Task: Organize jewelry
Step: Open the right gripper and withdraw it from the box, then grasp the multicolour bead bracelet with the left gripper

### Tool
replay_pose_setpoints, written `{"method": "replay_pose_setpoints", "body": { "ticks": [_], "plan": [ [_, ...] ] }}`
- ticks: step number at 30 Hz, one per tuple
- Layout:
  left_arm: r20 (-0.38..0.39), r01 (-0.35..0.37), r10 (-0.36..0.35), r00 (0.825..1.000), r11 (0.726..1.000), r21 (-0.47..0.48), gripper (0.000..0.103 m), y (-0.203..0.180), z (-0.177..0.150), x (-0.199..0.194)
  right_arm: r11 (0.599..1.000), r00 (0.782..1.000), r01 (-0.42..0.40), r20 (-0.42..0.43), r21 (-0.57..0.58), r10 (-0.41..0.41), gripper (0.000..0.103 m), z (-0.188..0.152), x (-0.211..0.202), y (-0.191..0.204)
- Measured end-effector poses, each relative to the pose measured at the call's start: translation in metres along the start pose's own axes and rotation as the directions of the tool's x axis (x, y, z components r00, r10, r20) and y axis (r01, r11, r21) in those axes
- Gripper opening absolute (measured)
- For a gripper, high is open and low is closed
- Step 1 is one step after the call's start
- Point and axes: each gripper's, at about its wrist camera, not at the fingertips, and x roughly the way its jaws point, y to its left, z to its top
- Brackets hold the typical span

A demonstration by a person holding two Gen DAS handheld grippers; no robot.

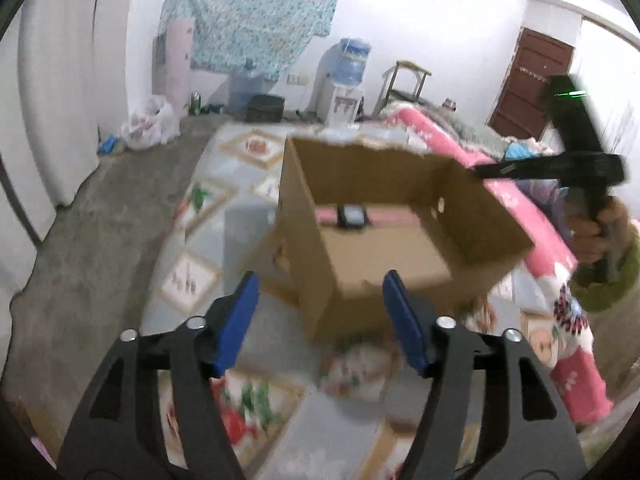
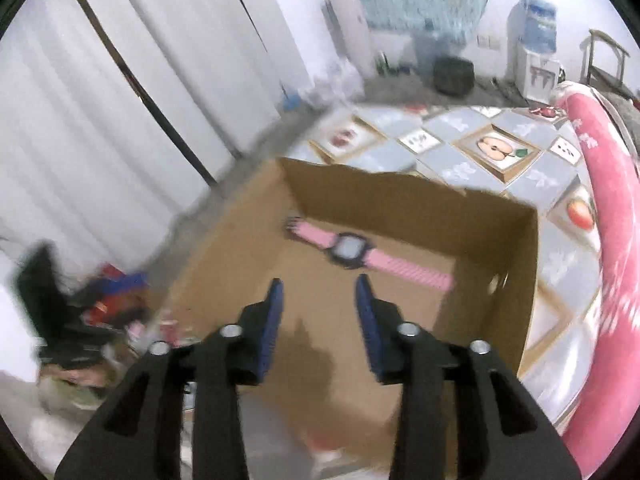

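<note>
Hovering over a cardboard box [image 2: 400, 216], my right hand-held gripper [image 2: 320, 292] and left hand-held gripper [image 1: 320, 284] both gape empty. A pink watch [image 2: 352, 250] lies inside, along the box's far wall.

White walls [image 1: 420, 12], grey concrete floor [image 1: 92, 216], patterned fruit-print mat [image 2: 496, 152], floral cloth [image 1: 256, 12] hung on wall, water dispenser [image 1: 344, 84], brown door [image 1: 532, 80], white curtains [image 2: 120, 92].

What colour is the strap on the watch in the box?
Pink, on the watch with a dark case; clearest in the right wrist view.
</note>
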Motion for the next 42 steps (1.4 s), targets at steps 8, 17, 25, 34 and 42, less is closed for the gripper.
{"method": "replay_pose_setpoints", "body": {
  "ticks": [8,17,25,34,42],
  "plan": [
    [-0.193,-0.089,0.101,0.976,0.993,0.071,0.069,-0.025,-0.064,0.037,0.996,0.999,0.03,-0.034,0.08,-0.028,0.046,-0.123,0.008,0.028],
    [-0.209,-0.149,0.146,0.967,0.989,0.001,0.04,-0.014,-0.069,0.063,0.97,1.0,-0.015,-0.009,0.244,0.018,0.045,-0.147,0.065,0.039],
    [-0.214,-0.216,0.223,0.951,0.975,0.056,0.031,-0.021,-0.07,0.075,0.974,0.999,0.053,-0.009,0.221,-0.053,0.033,-0.126,0.102,0.04],
    [-0.236,-0.209,0.222,0.946,0.975,0.08,0.021,-0.022,-0.077,0.078,0.972,0.994,0.099,-0.064,0.213,-0.087,0.019,-0.127,0.125,0.039],
    [-0.22,-0.199,0.216,0.951,0.975,0.097,0.009,-0.022,-0.079,0.074,0.977,0.994,0.084,-0.086,0.194,-0.068,0.018,-0.125,0.128,0.044]
  ]
}}
